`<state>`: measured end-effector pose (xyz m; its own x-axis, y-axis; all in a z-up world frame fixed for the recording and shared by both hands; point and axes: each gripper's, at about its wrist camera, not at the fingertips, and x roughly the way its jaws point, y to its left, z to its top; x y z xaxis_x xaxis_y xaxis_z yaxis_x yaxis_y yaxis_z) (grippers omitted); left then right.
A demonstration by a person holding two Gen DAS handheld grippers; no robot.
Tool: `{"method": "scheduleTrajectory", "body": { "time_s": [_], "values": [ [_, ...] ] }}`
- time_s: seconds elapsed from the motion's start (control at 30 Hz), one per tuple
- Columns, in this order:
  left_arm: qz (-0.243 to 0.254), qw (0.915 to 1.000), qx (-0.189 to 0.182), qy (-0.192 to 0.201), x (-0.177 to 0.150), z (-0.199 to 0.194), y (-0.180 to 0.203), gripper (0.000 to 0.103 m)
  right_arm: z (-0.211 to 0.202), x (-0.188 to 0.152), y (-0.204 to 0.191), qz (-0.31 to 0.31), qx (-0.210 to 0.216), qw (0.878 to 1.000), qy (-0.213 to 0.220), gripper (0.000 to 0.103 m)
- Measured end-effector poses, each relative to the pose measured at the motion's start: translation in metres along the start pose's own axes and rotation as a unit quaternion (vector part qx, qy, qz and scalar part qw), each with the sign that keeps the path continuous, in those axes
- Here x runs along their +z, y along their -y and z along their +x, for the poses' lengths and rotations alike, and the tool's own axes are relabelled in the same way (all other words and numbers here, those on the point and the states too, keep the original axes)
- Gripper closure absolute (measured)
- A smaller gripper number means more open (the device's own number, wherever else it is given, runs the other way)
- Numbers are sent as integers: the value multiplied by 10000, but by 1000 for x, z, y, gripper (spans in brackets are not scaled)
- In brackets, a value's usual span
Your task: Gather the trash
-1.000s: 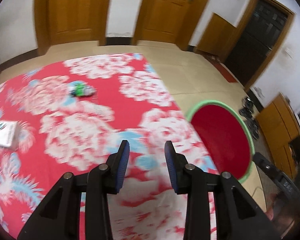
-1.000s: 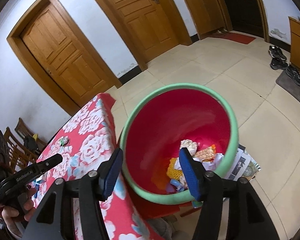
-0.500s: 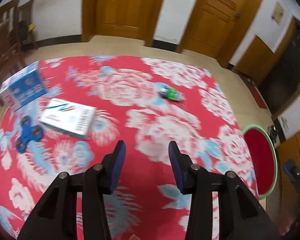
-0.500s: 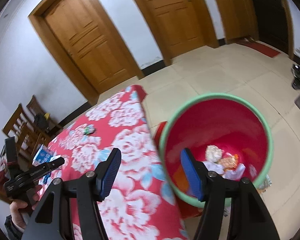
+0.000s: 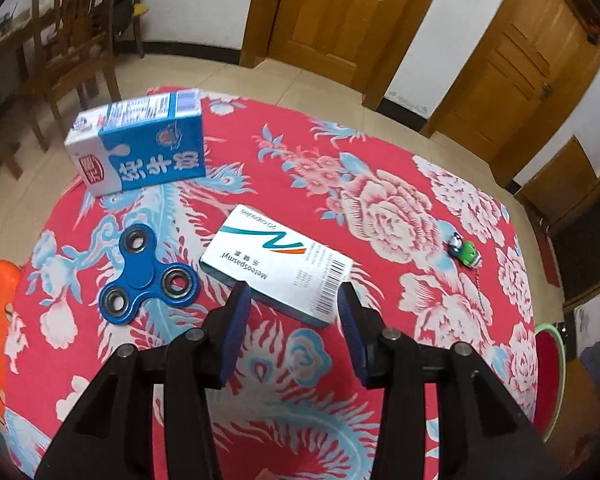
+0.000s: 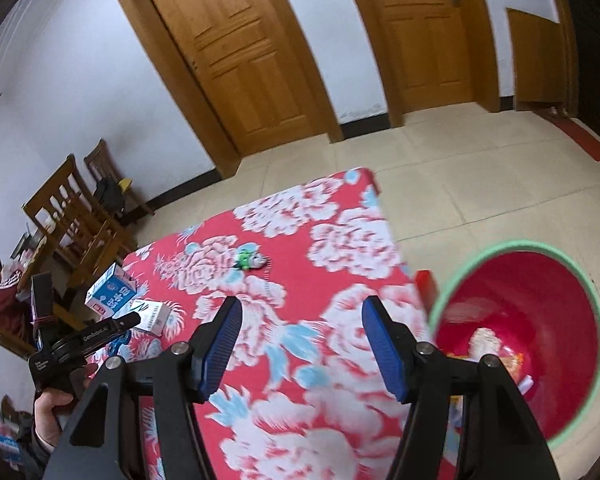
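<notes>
Now, through the left wrist view, my left gripper (image 5: pixel 290 312) tilts steeply down over the red flowered tablecloth (image 5: pixel 380 160), fingers parted with nothing between the pads. The white medicine box (image 5: pixel 276 258) lies flat just beyond the fingertips at centre frame. Left of it sits a blue fidget spinner (image 5: pixel 148 276); a blue milk carton (image 5: pixel 140 146) stands at upper left, and a small green toy (image 5: pixel 465 251) lies at the right. The red bin (image 5: pixel 550 376) peeks in at the lower right edge.

Through the right wrist view, my right gripper (image 6: pixel 302 346) points down over the cloth, jaws fairly wide and holding nothing. The bin fills the lower right, with crumpled wrappers (image 6: pixel 496 350) inside. At lower left, my left hand (image 6: pixel 50 412) grips the other tool, which reaches toward the box.
</notes>
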<state>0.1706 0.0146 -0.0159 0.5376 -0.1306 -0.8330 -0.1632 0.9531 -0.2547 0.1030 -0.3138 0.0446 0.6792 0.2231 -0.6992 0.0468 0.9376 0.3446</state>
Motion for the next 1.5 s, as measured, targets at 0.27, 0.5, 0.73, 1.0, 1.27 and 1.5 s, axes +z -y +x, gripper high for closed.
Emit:
{"method": "scheduleTrajectory", "body": {
  "time_s": [0.27, 0.5, 0.73, 1.0, 1.27, 1.5],
  "values": [
    [-192, 9998, -27, -87, 5, 25, -6, 49, 50, 13, -23, -141, 26, 9995, -290, 38],
    [-107, 9999, 52, 58, 26, 38, -4, 45, 86, 20, -30, -151, 91, 9984, -529, 37],
    [-61, 9999, 16, 79, 41, 52, 1, 43, 113, 24, -33, -222, 51, 9978, -619, 37],
    [567, 9977, 275, 267, 35, 61, 21, 42, 145, 30, -40, -422, -106, 9964, -730, 37],
    [668, 9972, 158, 308, 32, 59, 18, 42, 167, 28, -56, -795, -216, 9940, -724, 37],
    [792, 9959, 306, 322, 30, 61, 23, 42, 180, 28, -66, -875, -226, 9933, -724, 37]
  ]
}}
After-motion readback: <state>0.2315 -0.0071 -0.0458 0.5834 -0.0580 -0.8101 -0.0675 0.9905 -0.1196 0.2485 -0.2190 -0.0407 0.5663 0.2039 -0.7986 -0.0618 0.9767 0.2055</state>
